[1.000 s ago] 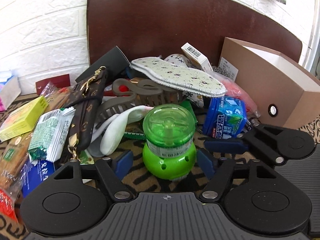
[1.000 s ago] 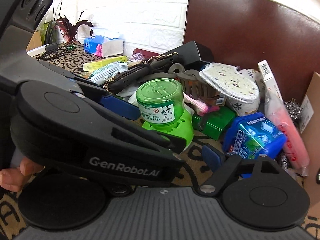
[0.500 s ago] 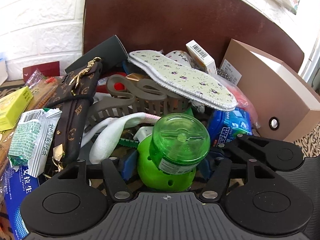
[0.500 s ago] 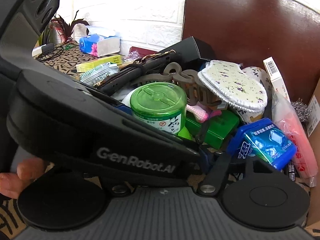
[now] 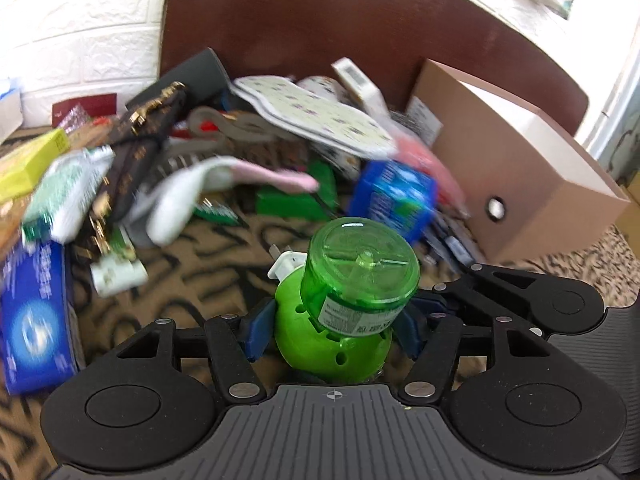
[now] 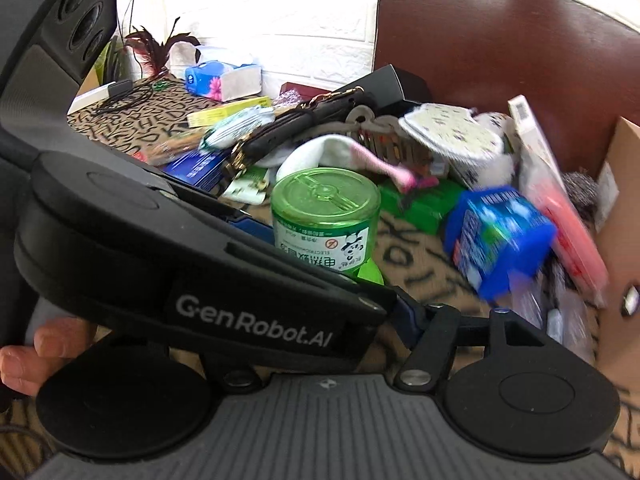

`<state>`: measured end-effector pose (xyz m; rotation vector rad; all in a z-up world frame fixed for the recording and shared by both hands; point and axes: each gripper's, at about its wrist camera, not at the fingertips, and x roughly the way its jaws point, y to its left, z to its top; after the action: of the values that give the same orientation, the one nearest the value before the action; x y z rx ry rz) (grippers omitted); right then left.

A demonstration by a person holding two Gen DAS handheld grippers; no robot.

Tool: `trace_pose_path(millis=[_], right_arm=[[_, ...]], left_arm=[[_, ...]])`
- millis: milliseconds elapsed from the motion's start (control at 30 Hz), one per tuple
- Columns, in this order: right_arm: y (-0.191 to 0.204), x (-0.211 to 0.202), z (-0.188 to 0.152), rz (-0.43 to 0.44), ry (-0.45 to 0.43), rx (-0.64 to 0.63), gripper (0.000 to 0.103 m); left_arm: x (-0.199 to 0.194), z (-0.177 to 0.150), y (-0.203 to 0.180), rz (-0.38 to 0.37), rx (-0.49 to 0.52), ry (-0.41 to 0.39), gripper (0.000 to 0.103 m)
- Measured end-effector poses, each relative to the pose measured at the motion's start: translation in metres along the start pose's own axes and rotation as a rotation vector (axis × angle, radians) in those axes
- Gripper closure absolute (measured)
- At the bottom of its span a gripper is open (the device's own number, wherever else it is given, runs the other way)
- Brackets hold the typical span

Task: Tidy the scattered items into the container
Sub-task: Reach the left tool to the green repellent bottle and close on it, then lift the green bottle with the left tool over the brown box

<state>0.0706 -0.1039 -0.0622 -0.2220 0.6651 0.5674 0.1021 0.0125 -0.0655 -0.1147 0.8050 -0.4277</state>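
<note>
My left gripper is shut on a green mosquito-repellent bottle by its round light-green base and holds it tilted, lifted off the patterned cloth. The bottle also shows in the right wrist view, with the left gripper's body in front of it. The brown cardboard box stands open at the right. My right gripper is mostly hidden behind the left one; only its right finger shows, so its state is unclear.
A heap of items lies behind: a blue pack, patterned insoles, a white and pink sock, a brown purse, a green box, snack packs. A brown chair back stands behind.
My left gripper closed on the green bottle's base, lifted it off the cloth and pulled back from the heap. The bottle now tilts. The view is blurred by motion.
</note>
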Motion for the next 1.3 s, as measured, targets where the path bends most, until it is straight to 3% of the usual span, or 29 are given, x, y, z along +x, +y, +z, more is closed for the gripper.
trace_pose_path(millis=[433, 733, 1300], right_arm=[[-0.006, -0.096, -0.077, -0.122, 0.02, 0.083, 0.032], [-0.022, -0.132, -0.111, -0.189, 0.007, 0.161, 0.032], [-0.033, -0.132, -0.115, -0.145, -0.046, 0.201, 0.032]], left_arm=[[-0.014, -0.056, -0.097, -0.134, 0.085, 0.056, 0.039], [-0.008, -0.073, -0.15, -0.183, 0.202, 0.095, 0.038], [-0.002, -0.07, -0.157, -0.153, 0.211, 0.123, 0.038]])
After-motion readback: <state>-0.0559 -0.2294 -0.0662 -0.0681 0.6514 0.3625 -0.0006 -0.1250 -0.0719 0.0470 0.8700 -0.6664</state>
